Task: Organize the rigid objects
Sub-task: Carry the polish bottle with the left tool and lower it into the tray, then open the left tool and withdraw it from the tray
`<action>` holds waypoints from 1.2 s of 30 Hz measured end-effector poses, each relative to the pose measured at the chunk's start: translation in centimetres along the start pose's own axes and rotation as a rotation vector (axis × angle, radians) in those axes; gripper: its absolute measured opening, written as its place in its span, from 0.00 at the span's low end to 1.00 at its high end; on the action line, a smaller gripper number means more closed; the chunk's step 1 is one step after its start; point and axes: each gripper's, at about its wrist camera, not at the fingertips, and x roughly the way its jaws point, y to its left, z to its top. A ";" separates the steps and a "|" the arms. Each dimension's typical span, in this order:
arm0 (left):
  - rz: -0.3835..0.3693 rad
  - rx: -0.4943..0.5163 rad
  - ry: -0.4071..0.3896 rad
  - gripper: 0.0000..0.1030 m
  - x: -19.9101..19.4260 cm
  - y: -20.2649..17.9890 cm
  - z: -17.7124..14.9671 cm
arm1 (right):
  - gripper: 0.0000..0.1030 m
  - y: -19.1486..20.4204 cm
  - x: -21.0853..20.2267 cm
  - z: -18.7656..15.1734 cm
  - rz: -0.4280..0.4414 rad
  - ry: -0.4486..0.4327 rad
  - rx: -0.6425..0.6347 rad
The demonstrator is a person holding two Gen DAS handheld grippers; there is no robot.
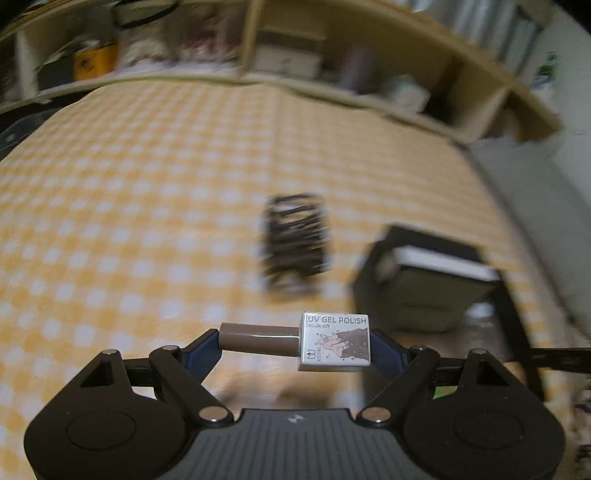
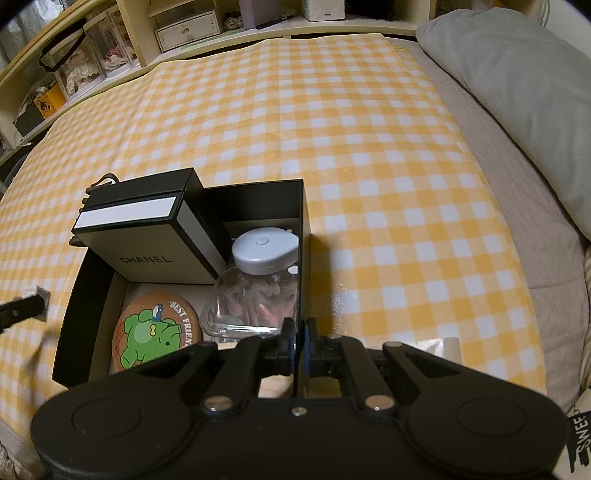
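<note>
1. Nail polish bottle, lying sideways, is pinched end to end between the blue pads of the left gripper: one pad presses on the brown cap, the other on the white square body printed "UV GEL POLISH".
2. It hangs above the yellow checked cloth, apart from the surface, with the rest of the left view blurred.
3. Beyond the bottle a dark ribbed thing lies on the cloth; too blurred to name.
4. To its right stands the black box, well apart from the bottle.
5. The right gripper is closed on the box's right wall, one finger inside and one outside the thin black side.
6. Inside the box: a black and white carton marked "CHANEL" in the far left corner, a clear jar with a pale round lid just beside the gripped wall, and a round coaster with a green cartoon figure flat on the floor.
7. A grey pillow lies at the far right, off the cloth.
8. Shelves with drawers run along the far edge.
</note>
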 end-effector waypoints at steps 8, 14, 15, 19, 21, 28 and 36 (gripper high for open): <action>-0.127 0.052 0.024 0.83 1.1 -7.0 0.6 | 0.06 -0.1 -0.1 0.0 0.002 0.000 0.002; -0.124 0.062 0.091 0.83 4.1 -10.3 0.2 | 0.06 0.0 -0.1 0.0 0.013 0.000 0.014; -0.112 0.063 0.100 0.83 4.6 -10.6 0.2 | 0.06 -0.1 -0.1 0.0 0.013 0.000 0.014; -0.062 0.064 0.097 0.83 6.2 -10.8 0.1 | 0.06 -0.1 -0.1 0.0 0.013 0.000 0.014; -0.046 0.069 0.085 0.83 6.7 -10.9 0.1 | 0.06 -0.2 -0.1 -0.1 0.013 0.000 0.014; -0.080 0.047 0.085 0.85 7.5 -11.0 0.4 | 0.06 -0.3 -0.3 -0.1 0.016 0.000 0.016; -0.098 0.075 0.098 0.92 6.8 -10.8 0.4 | 0.06 -0.4 -0.2 0.0 0.016 0.002 0.017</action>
